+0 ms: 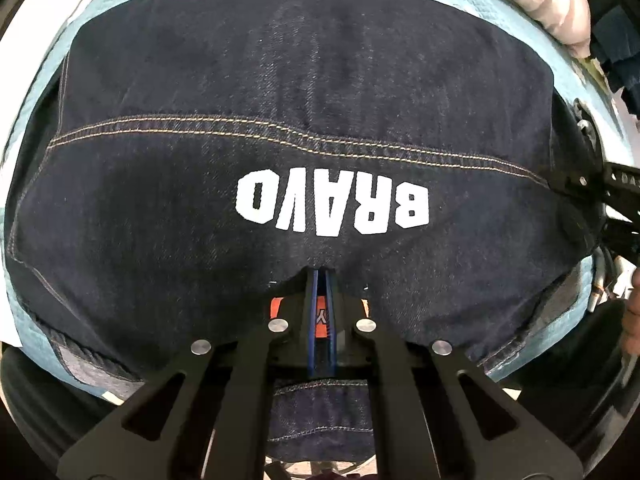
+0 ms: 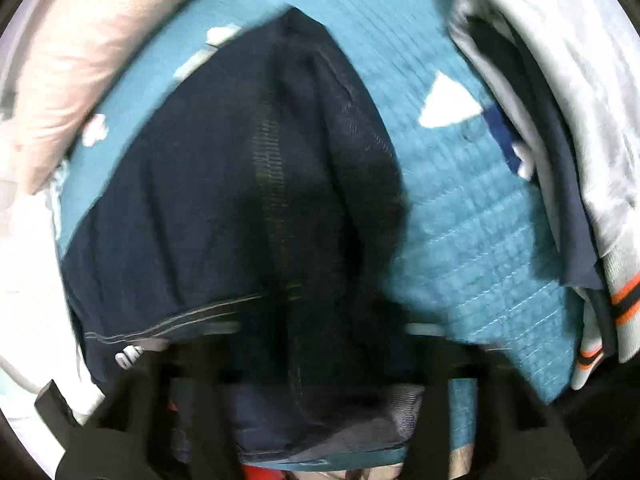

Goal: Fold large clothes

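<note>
Left wrist view: the left gripper (image 1: 320,276) is clenched on the near edge of the dark denim garment (image 1: 304,120), which lies spread on a blue quilted cover (image 1: 500,12), its white "BRAVO" print (image 1: 332,208) upside down. Right wrist view: blurred; denim (image 2: 240,200) drapes over the right gripper (image 2: 304,360); its grip cannot be made out. Grey clothes (image 2: 580,100) lie beside.

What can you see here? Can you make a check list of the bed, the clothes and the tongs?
Surface: teal quilted cover, mostly under the denim.
Job's things: dark denim garment printed BRAVO, spread flat.
Clutter: grey clothes pile with orange stripes; pink padded item.
Grippers: left tongs shut on the denim's edge; right tongs at the garment's far side, too blurred to judge the grip.
Cables: nothing seen.
Surroundings: white sheet beyond the cover.
</note>
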Demonstrator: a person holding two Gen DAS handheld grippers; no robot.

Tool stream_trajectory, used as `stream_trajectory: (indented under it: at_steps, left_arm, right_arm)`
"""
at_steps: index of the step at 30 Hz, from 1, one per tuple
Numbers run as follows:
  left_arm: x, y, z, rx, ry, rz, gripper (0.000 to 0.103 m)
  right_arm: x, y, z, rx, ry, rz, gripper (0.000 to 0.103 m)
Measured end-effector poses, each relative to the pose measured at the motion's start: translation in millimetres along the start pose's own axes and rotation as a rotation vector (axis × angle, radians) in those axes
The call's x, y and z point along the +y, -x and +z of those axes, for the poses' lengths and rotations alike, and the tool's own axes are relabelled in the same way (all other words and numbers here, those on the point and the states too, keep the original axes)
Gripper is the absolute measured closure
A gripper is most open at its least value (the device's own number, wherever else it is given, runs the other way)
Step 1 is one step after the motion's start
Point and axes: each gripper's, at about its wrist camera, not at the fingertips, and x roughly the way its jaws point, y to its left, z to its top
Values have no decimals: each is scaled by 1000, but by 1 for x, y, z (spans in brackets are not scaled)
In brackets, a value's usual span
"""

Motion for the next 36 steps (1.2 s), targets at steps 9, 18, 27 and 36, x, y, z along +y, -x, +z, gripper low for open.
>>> stream_trajectory:
  at_steps: [9,18,27,36]
  left_arm:
    - [-2,1,-7,-27,-3,1,100]
    - [4,7,-13,-40,-29,-44,99]
    - [89,78,-39,-167,93,3,97]
    - [206,109,-89,-185,357,58,94]
  right_arm:
    - [59,67,-11,-79,101,171,87]
    - [163,120,-54,-92,270,270,87]
    - [264,112,-88,-46,426,269,87]
    - [370,26,-128,85,541,242,97]
